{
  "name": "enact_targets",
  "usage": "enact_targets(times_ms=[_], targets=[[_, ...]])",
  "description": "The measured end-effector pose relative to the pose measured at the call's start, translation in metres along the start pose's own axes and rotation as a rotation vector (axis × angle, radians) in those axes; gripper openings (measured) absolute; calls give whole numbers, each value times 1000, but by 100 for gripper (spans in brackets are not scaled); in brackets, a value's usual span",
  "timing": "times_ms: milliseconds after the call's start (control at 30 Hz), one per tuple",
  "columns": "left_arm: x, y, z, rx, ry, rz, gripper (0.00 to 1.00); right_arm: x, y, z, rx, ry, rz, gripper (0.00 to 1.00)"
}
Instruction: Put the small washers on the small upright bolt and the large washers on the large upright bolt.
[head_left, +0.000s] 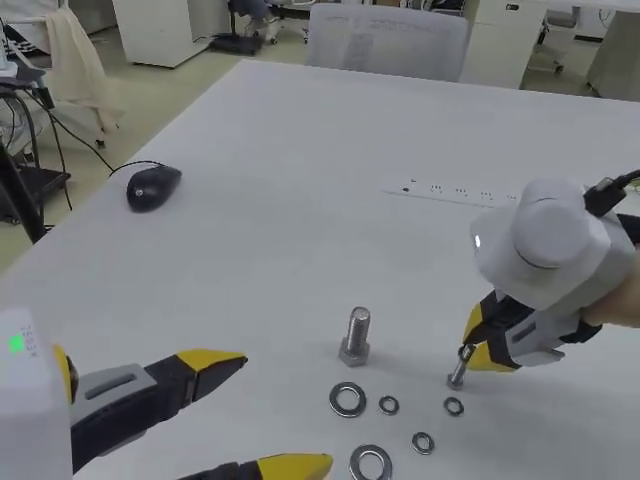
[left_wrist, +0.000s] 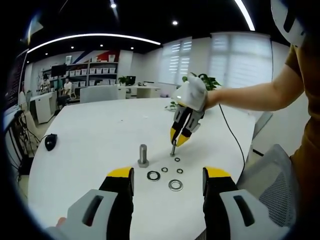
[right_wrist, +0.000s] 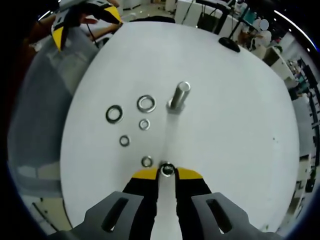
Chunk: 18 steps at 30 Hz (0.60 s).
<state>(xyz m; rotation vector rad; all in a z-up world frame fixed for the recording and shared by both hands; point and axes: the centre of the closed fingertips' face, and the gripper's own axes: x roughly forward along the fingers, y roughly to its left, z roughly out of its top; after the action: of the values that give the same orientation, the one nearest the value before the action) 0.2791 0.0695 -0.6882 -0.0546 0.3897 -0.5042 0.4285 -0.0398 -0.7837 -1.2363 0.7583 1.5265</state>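
Note:
The large bolt (head_left: 357, 335) stands upright on the white table (head_left: 280, 230). To its right the small bolt (head_left: 458, 372) stands upright, with my right gripper (head_left: 468, 352) shut on its top; the right gripper view shows the small bolt (right_wrist: 167, 170) between the yellow tips. Two large washers (head_left: 347, 399) (head_left: 371, 462) and three small washers (head_left: 389, 404) (head_left: 453, 406) (head_left: 423, 441) lie flat in front of the bolts. My left gripper (head_left: 280, 415) hovers open at the near left, short of the washers, nothing between its jaws. In the left gripper view the large bolt (left_wrist: 143, 155) stands ahead.
A black mouse (head_left: 153, 186) lies at the far left of the table, and a white power strip (head_left: 455, 190) at the far right. A grey chair back (head_left: 385, 40) stands past the far edge. Bare table stretches between the mouse and the bolts.

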Motion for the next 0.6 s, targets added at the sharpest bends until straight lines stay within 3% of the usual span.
enact_targets(times_ms=[600], targets=[[-1,3,-2,-6,5,8,54,28,2,-11,30,-2,33,13]])
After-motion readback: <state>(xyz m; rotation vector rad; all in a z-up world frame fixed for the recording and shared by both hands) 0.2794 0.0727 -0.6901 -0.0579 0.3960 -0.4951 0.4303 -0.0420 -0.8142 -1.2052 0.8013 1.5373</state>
